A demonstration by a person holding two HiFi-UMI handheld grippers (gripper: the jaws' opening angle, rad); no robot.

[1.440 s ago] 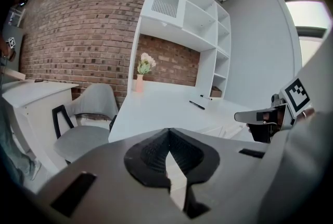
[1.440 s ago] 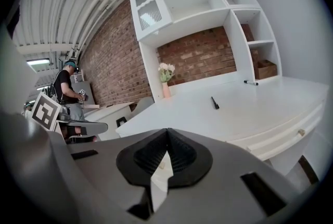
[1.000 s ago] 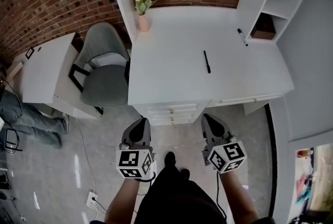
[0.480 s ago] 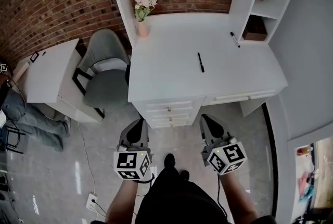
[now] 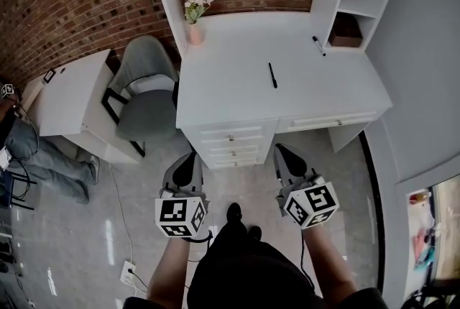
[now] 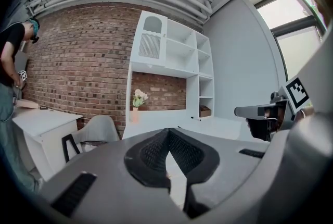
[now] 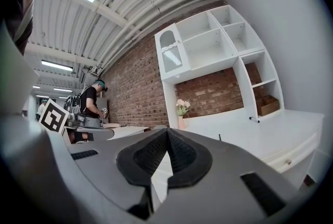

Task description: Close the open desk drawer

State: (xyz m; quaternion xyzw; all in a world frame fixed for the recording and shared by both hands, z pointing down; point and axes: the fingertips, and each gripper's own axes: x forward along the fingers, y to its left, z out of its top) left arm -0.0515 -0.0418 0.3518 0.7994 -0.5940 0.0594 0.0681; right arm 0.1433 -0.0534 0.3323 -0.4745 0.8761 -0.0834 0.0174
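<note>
The white desk [image 5: 230, 85] has a stack of three small drawers [image 5: 231, 145] under its front. A wide drawer [image 5: 327, 121] to their right stands out a little past the desktop edge; it also shows as the drawer front [image 7: 287, 159]. My left gripper [image 5: 190, 157] and right gripper [image 5: 281, 150] hang side by side over the floor in front of the small drawers, touching nothing. The left gripper [image 6: 167, 134] has its jaws together and holds nothing. The jaws of the right gripper [image 7: 167, 133] are likewise closed and empty.
A grey chair [image 5: 146, 100] stands left of the desk, beside a white side table [image 5: 72, 103]. A person [image 5: 32, 157] stands at far left. On the desktop lie a pen [image 5: 272, 75], a marker [image 5: 316, 46] and a flower vase [image 5: 195, 11]. A grey wall [image 5: 424, 63] bounds the right.
The desk has shifted slightly up and left in the head view. Both grippers have moved up with it, staying shut and side by side in front of the drawers.
</note>
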